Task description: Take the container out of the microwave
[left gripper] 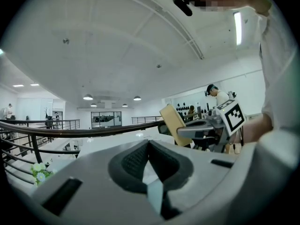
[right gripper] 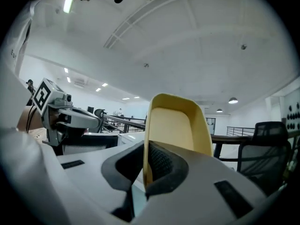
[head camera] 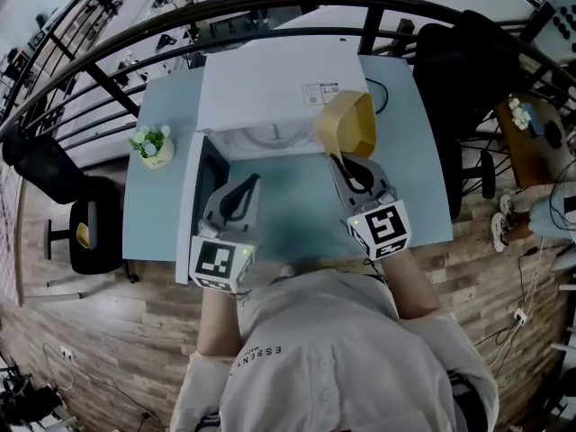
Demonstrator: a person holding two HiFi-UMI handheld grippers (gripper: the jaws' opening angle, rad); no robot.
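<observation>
The yellow container (head camera: 346,122) hangs tilted in the air in front of the white microwave (head camera: 270,84), outside its opening. My right gripper (head camera: 338,158) is shut on the container's wall; in the right gripper view the container (right gripper: 176,125) stands on edge between the pads. The microwave door (head camera: 200,183) is swung open to the left. My left gripper (head camera: 251,181) hovers over the table (head camera: 297,214) by the door, shut, with nothing in it. In the left gripper view the container (left gripper: 171,123) and the right gripper (left gripper: 183,131) show at the right.
A small pot of flowers (head camera: 153,147) stands on the table's left part. A black chair (head camera: 459,61) is at the table's right side, another chair (head camera: 85,232) on the floor at the left. A dark railing (head camera: 135,34) curves behind the table.
</observation>
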